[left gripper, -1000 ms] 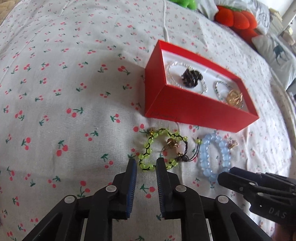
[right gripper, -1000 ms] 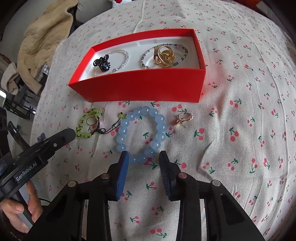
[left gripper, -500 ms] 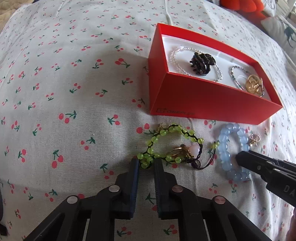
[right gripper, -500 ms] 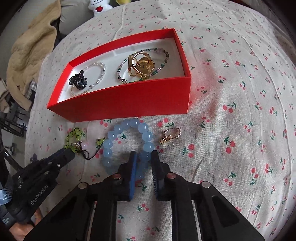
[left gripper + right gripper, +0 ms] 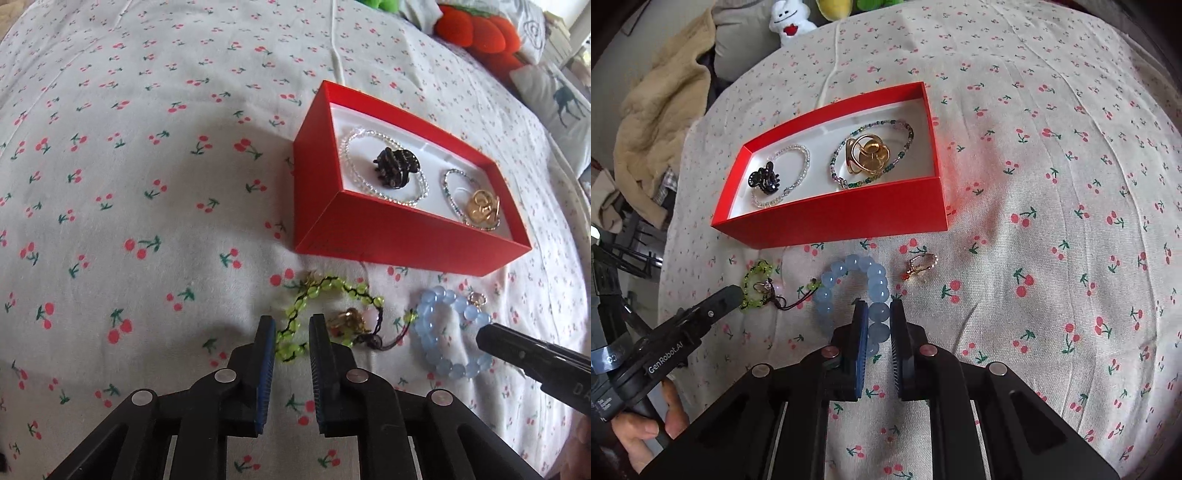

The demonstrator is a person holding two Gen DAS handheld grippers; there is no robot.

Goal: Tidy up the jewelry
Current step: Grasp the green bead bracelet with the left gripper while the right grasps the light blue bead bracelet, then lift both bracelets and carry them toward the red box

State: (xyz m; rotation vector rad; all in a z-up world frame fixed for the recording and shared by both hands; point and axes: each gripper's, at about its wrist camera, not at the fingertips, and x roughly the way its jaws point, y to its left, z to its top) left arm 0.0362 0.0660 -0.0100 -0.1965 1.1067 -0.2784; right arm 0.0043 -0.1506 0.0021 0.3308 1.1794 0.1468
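Observation:
A red box (image 5: 369, 236) (image 5: 849, 218) with a white lining holds a clear bead bracelet, a black hair claw (image 5: 395, 171), a multicolour bead bracelet and a gold clip (image 5: 868, 155). In front of it on the cherry-print sheet lie a green bead bracelet (image 5: 317, 314) (image 5: 755, 284), a pale blue bead bracelet (image 5: 443, 332) (image 5: 864, 288) and a small gold earring (image 5: 921, 266). My left gripper (image 5: 291, 325) is narrowly open around the green bracelet's near end. My right gripper (image 5: 877, 314) is shut on the blue bracelet's near beads.
Orange and green plush toys (image 5: 476, 33) and pillows lie beyond the box at the bed's far right. A beige blanket (image 5: 653, 110) and a white plush toy (image 5: 788, 20) lie off the bed's far left edge.
My right gripper closed on the blue bracelet. My left gripper narrowed around the green bracelet, then opened slightly; the green bracelet shifted and bunched up.

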